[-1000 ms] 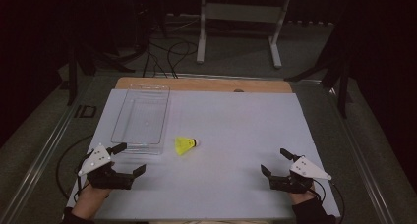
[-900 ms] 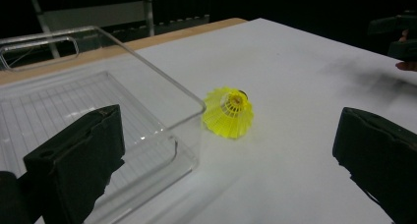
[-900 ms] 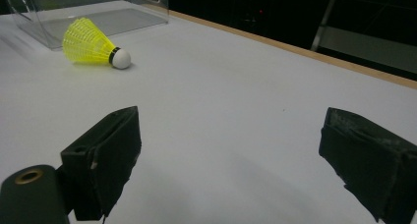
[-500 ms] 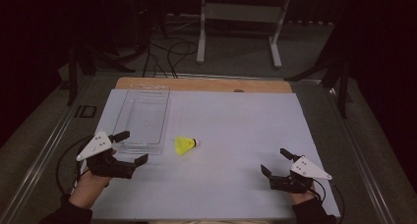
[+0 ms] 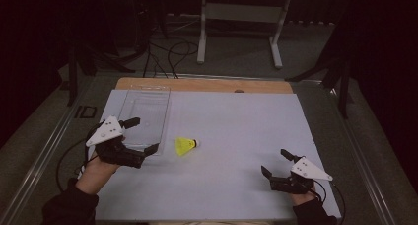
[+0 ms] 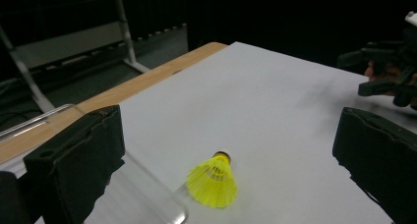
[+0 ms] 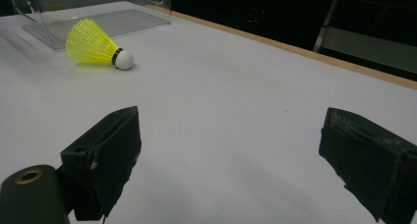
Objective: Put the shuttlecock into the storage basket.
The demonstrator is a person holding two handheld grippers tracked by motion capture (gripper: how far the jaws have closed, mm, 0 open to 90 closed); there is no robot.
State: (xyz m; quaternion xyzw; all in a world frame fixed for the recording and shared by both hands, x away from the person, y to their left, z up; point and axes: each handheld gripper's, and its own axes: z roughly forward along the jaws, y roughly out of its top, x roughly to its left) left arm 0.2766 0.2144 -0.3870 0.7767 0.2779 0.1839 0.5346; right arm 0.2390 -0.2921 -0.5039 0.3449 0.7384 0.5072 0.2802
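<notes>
Over the last second the left tool, jaws spread wide, has lifted off the white-covered counter toward the yellow plastic shuttlecock lying beside the clear plastic tray, suggesting a pickup, while the right tool rests, spread too.

Yellow mesh-plastic shuttlecock, matt.

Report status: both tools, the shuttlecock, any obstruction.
Left tool open, beside yellow shuttlecock. Right tool open, holding nothing. Shuttlecock on its side by clear tray. Path clear.
</notes>
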